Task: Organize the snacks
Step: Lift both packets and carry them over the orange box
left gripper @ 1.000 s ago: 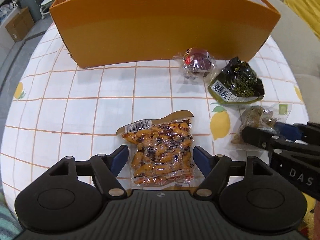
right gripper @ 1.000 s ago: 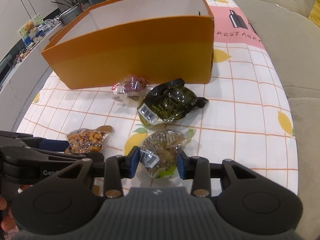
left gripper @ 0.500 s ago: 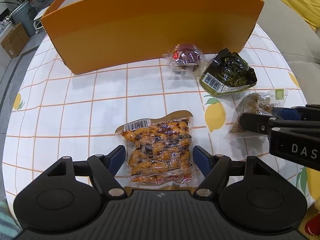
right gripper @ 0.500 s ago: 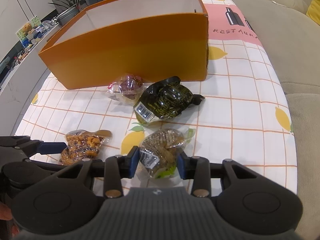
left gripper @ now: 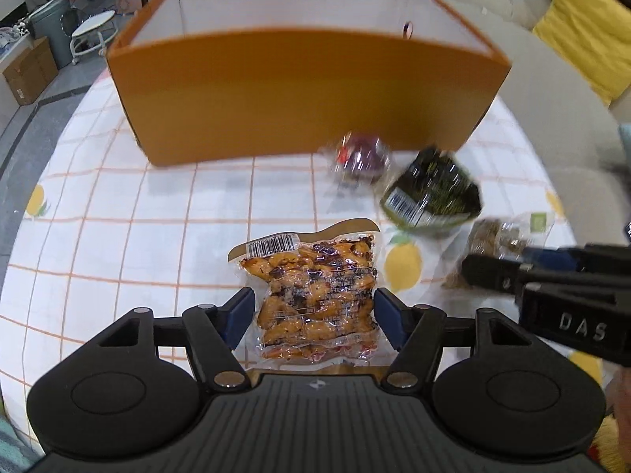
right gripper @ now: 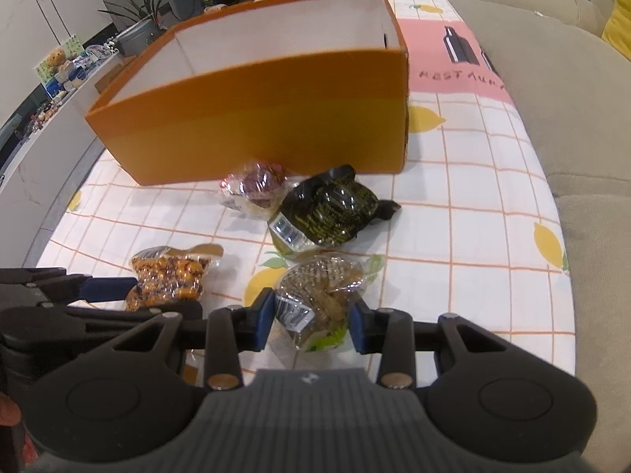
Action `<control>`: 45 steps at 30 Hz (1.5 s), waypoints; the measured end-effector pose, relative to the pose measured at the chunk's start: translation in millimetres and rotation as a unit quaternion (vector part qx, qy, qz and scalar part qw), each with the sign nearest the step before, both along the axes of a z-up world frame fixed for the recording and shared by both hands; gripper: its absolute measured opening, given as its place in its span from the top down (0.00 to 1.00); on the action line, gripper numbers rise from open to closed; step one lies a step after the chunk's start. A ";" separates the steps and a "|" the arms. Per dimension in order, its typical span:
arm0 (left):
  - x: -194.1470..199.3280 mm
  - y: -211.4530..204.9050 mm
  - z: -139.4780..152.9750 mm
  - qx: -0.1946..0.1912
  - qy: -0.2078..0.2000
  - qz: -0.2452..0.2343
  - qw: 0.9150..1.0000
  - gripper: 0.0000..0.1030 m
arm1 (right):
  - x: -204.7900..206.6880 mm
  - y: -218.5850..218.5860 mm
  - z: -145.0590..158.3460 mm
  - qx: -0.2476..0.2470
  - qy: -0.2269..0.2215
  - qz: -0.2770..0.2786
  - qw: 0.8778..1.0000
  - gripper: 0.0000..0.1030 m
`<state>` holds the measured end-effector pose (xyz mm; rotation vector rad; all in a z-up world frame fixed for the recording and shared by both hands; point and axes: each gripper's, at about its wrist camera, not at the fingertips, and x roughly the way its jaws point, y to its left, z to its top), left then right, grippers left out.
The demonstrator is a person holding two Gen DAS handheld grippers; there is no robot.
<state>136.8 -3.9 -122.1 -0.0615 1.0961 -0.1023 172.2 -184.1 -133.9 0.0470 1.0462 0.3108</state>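
Between the blue pads of the left gripper lies a clear vacuum pack of orange glazed snacks, flat on the checked tablecloth with its barcode end pointing away; the pads stand at the pack's two long edges, and whether they press it or merely flank it cannot be told, nor whether the pack has left the cloth; in the right wrist view the same pack shows beside that gripper's blue finger.

Just to its right, the right gripper has its jaws narrowed around a small clear bag of brownish pieces with a barcode label and a green corner; both pads meet the bag's sides, so it appears gripped, with its far end lying on the cloth near a printed lemon.

Beyond these two lies a dark green foil packet with yellow lettering, crumpled, resting on the cloth; to its left, touching or nearly so, sits a small clear wrapper with dark red contents, just in front of the orange box.

That box is open at the top, white inside, and stands on the far part of the table; nothing can be seen in the part of its interior that shows; a beige sofa runs along the right of the table.
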 end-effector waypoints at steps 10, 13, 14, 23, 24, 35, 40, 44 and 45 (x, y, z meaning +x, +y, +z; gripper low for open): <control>-2.3 9.0 59.2 -0.048 -0.069 0.010 0.996 0.26 | -12.8 -8.8 40.7 0.028 -0.034 0.002 0.999 0.65; 3.8 11.5 77.4 -0.058 -0.090 0.009 0.994 0.26 | -10.5 -9.1 56.4 0.036 -0.051 0.007 0.998 0.65; 7.7 12.2 82.1 -0.061 -0.094 0.007 0.994 0.26 | -8.6 -9.3 61.7 0.039 -0.058 0.008 0.998 0.65; 63.9 13.5 128.3 -0.074 -0.129 -0.021 0.989 0.26 | 28.4 -0.8 107.3 0.038 -0.119 0.048 0.991 0.65; 69.1 12.4 130.7 -0.072 -0.130 -0.024 0.989 0.26 | 34.4 1.6 111.0 0.033 -0.126 0.055 0.990 0.65; 144.4 4.1 126.6 -0.059 -0.097 -0.053 0.992 0.26 | 114.0 22.8 110.5 -0.027 -0.148 0.118 0.982 0.65; 176.5 -2.7 111.4 -0.045 -0.072 -0.065 0.994 0.26 | 148.7 34.7 94.3 -0.063 -0.136 0.142 0.978 0.65; 200.4 -3.4 93.2 -0.036 -0.043 -0.068 0.996 0.26 | 172.9 40.5 80.5 -0.084 -0.119 0.150 0.978 0.65; 205.0 -4.8 88.4 -0.030 -0.038 -0.071 0.996 0.26 | 178.6 41.8 76.9 -0.090 -0.115 0.152 0.978 0.65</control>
